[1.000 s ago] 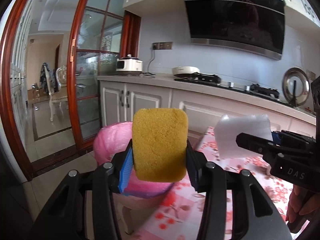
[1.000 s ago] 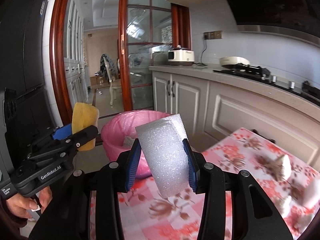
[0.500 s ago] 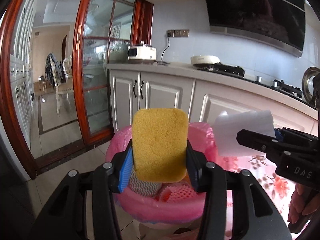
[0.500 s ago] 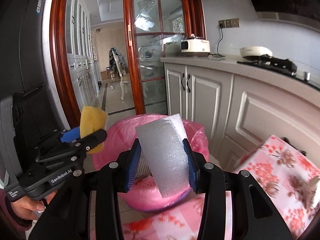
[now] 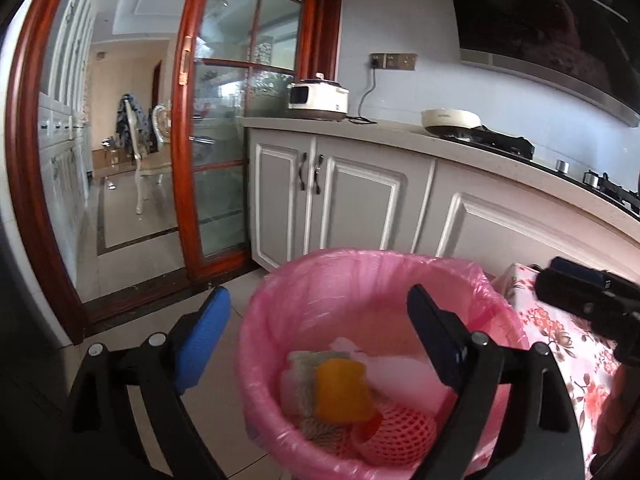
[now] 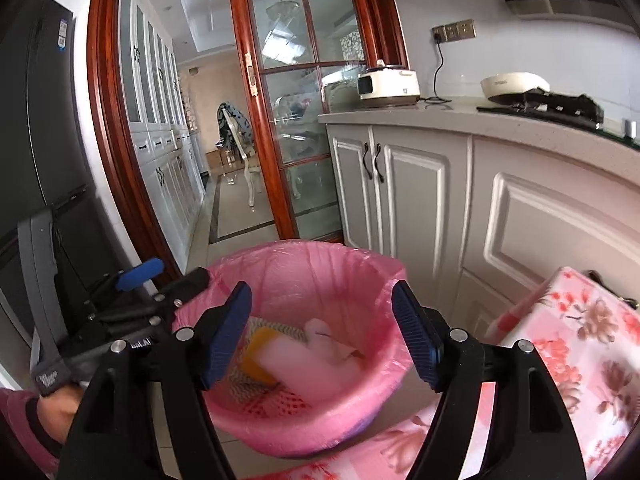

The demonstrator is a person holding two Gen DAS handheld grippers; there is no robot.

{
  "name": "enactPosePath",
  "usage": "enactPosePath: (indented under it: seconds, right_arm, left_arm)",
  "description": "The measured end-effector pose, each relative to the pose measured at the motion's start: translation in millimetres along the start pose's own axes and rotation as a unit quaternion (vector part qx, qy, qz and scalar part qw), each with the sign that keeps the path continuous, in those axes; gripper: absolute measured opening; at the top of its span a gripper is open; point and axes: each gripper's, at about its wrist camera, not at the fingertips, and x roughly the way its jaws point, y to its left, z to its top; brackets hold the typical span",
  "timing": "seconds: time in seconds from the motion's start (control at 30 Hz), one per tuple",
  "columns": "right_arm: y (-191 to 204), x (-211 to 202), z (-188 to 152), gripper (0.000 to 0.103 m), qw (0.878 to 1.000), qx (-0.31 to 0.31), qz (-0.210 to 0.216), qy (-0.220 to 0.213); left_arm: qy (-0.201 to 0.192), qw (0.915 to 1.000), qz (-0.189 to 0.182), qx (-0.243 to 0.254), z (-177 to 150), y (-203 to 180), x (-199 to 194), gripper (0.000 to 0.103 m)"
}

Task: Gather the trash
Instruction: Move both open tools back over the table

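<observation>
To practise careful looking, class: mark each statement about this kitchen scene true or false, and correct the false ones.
1. The yellow sponge lies inside the pink-lined bin. True.
2. The left gripper is clamped on the sponge. False: its jaws are opening, with nothing between them.
3. The white foam block rests on the floral tablecloth. False: it lies in the bin, partly over the sponge.
4. The right gripper holds nothing. True.
5. The cooker on the counter is black. False: it is white.
</observation>
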Motion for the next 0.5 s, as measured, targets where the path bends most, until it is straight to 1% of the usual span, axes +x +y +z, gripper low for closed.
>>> enactPosePath:
  seconds: [0.03,0.13,0.23,0.33,0.43,0.5]
  right_arm:
    - [-1.2,-5.3,-1.3,0.069,1.0,-0.001,-0.003,-0.001]
    - [-5.3,-27.3,-6.1,0.069,1.0,0.003,-0.016,-0.006]
    - [-6.7,-51.7,-12.5,0.069,0.999,0.01,-0.027,-0.013]
    - [-5.8,-75.1,-20.5,0.069,0.999,0.011,-0.04,-0.017]
    - [-6.1,-103.4,-33.1,0.072,0.998,0.014,-0.057,-0.022]
    - [-10.5,-122.0,-41.9,0.073,0.997,0.02,-0.069,-0.022]
  left_arm:
    - [-0.001,1.0,0.004,-0.003,-0.7,1.4,-4.4,0.088]
    - [-0.006,0.9998,0.009,-0.02,-4.2,4.5,-24.6,0.097]
    - [-0.007,0.9997,-0.001,-0.023,-9.3,-1.8,-49.7,0.098]
    - [-0.008,0.9998,-0.018,-0.004,-15.7,-20.2,-74.1,0.098]
    - [-0.019,0.9989,-0.033,0.027,-23.1,-44.2,-100.3,0.098]
    - [-0.029,0.9974,-0.054,0.037,-26.5,-59.9,-116.7,0.098]
